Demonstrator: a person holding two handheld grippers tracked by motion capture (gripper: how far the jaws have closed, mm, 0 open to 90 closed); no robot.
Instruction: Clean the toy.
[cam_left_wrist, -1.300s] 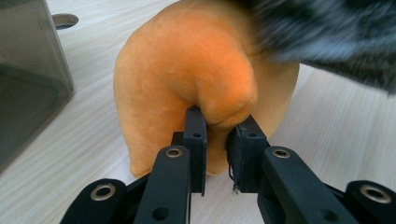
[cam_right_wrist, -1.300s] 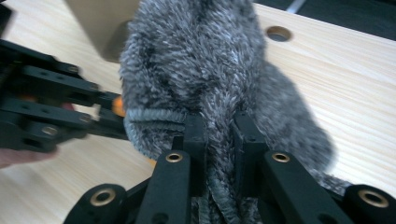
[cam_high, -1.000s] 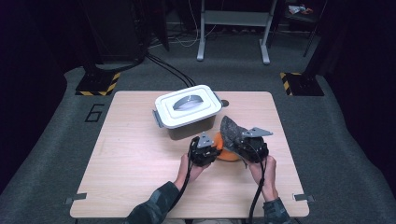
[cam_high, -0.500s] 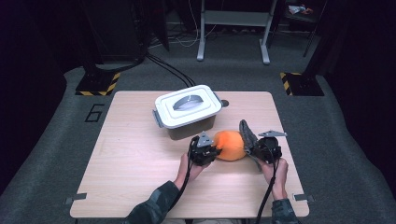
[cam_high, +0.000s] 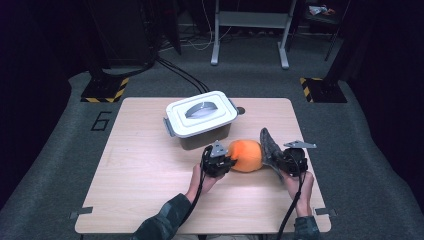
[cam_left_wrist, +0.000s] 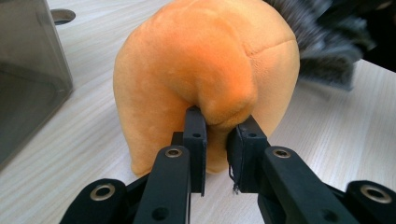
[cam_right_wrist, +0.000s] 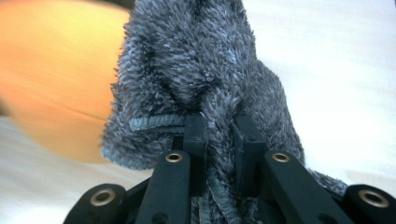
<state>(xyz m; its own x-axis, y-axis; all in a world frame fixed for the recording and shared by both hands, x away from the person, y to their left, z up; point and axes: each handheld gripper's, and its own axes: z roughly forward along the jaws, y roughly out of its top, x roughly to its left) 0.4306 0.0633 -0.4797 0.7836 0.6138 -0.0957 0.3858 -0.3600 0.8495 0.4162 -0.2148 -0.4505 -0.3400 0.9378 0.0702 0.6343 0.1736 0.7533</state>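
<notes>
An orange plush toy (cam_high: 246, 155) lies on the wooden table (cam_high: 140, 165), in front of the box. My left gripper (cam_high: 227, 161) is at the toy's left end, shut on a fold of it (cam_left_wrist: 219, 100); the jaws (cam_left_wrist: 217, 135) pinch the orange fabric. A grey fuzzy cloth (cam_high: 267, 145) stands up against the toy's right side. My right gripper (cam_high: 277, 160) is shut on that cloth, and in the right gripper view the fuzzy pile (cam_right_wrist: 205, 60) bunches between the jaws (cam_right_wrist: 219, 135), with the orange toy (cam_right_wrist: 51, 70) blurred behind it at the left.
A grey box with a white lid (cam_high: 200, 117) stands just behind the toy, and its wall (cam_left_wrist: 28, 70) shows close at the left in the left gripper view. A small round hole (cam_high: 241, 110) sits in the tabletop beside the box. Dark floor surrounds the table.
My right gripper has moved right and slightly down with the grey cloth, drawing it off the orange toy, which now shows more fully. The left gripper has kept still.
</notes>
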